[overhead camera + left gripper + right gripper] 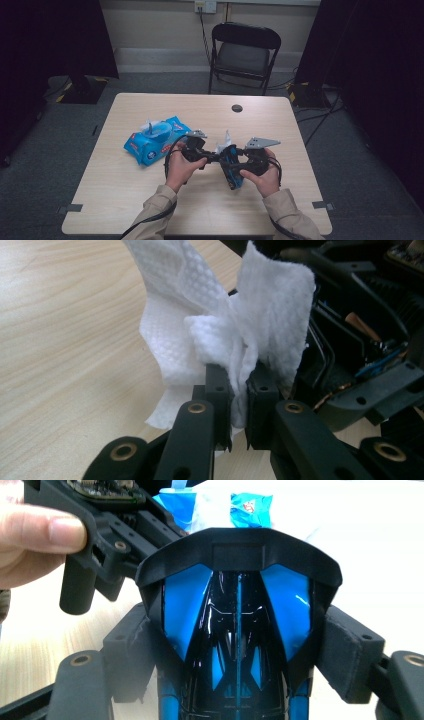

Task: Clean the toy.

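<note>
The left hand-held gripper (238, 405) clenches a wipe (235, 315); the right hand-held gripper (237, 655) grasps the toy car (237, 630) at centre frame. Better rub slowly, with the car steady.

A white wet wipe (240, 325) with a dimpled, embossed pattern. A glossy black toy car (237, 645) with bright blue panels. A blue wipes packet (152, 140) with red and white print. A pale wood-grain bench (280, 125). Black claws.

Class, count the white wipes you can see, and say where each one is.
2: one wipe clamped in the left gripper beside the toy car; another sticking up from the blue pack.
</note>
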`<state>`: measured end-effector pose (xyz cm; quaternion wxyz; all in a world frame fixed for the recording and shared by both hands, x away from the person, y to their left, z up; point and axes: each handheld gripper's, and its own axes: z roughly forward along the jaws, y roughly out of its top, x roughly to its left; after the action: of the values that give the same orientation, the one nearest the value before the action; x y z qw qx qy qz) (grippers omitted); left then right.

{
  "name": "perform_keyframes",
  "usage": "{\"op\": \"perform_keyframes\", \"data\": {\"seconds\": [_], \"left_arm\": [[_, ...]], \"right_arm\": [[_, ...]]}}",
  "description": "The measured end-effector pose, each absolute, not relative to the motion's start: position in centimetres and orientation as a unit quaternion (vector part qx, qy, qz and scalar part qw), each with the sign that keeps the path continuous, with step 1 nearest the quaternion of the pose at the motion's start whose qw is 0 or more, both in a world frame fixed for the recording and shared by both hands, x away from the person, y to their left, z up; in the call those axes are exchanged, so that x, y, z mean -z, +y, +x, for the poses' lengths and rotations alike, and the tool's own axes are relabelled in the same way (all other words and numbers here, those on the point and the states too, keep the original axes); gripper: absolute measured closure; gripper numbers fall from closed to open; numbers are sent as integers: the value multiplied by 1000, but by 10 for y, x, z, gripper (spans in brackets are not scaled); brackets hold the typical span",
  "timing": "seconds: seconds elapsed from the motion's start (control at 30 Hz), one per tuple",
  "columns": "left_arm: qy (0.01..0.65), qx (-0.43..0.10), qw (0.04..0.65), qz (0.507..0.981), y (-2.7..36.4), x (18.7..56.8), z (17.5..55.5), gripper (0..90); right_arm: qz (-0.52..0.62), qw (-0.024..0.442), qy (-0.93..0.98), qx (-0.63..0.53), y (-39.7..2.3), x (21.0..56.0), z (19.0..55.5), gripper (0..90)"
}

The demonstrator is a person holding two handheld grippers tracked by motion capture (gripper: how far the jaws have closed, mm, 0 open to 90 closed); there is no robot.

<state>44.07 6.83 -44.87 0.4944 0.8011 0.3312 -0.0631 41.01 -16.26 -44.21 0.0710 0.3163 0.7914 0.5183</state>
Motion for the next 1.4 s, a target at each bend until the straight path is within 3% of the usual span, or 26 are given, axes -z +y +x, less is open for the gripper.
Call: {"op": "perform_keyframes", "data": {"seconds": [1.4], "left_arm": [[314,88,478,816,44,478,427,833]], "right_arm": [[324,76,780,-529,-167,436,411,255]]}}
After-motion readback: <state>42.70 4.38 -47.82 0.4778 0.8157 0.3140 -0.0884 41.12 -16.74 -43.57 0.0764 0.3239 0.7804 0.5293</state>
